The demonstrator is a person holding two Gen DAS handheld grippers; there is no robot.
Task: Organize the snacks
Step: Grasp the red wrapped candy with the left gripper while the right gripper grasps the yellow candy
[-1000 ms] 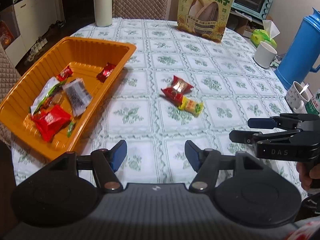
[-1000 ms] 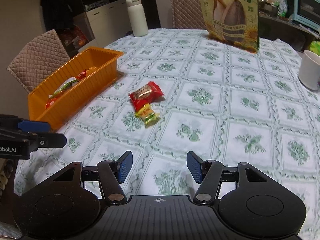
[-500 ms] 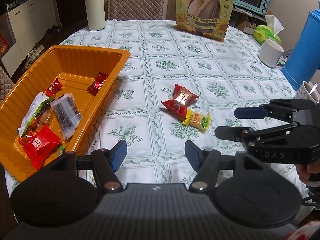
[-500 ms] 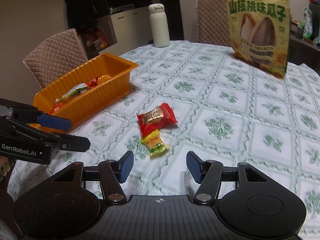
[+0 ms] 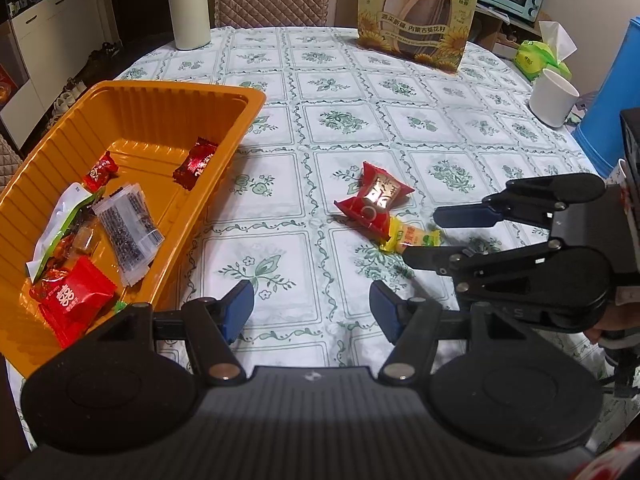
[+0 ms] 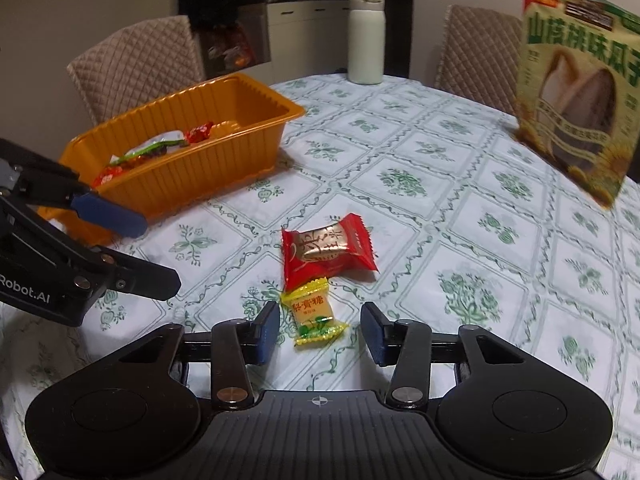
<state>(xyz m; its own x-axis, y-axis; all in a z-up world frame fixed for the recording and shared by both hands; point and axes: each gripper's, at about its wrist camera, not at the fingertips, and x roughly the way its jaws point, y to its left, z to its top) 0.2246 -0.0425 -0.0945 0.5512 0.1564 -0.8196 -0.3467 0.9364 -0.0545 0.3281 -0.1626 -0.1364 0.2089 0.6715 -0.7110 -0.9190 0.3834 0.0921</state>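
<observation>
Both grippers have come in closer to the two loose snacks since a sec ago; right gripper point(image 6: 319, 332) was well short of them then, now the yellow candy point(image 6: 313, 318) sits between its blue pads point(image 6: 267, 332). Its jaws are closing, narrower than before, but the pads don't touch the wrapper yet: gaps on both sides.

Tray point(image 5: 132, 128), orange, ribbed walls, on the table's left side w/ several snacks inside: big red packet point(image 5: 74, 298) at the near end, clear bag of dark bits point(image 5: 128, 232) next to it, white-green pouch point(image 5: 60, 224) along the far-left wall, small red candy point(image 5: 100, 170) and a darker red one point(image 5: 196, 162) further back. Something brownish lies under the pouch; can't make out what, prob. more wrapped sweets. Rest of the tray floor is bare.

On the tablecloth point(image 5: 348, 120), right of the tray and apart from it: red snack point(image 6: 326, 250), w/ the yellow candy touching its near edge, partly tucked under in the left wrist view.

Left gripper point(image 5: 311, 310) hovers over bare cloth near the tray's near corner, jaws apart, nothing between them.

Seed bag point(image 5: 420, 12) upright at the far side, white bottle point(image 5: 186, 4) far left, white cup point(image 5: 554, 96) and blue jug point(image 5: 608, 92) at the right edge.
</observation>
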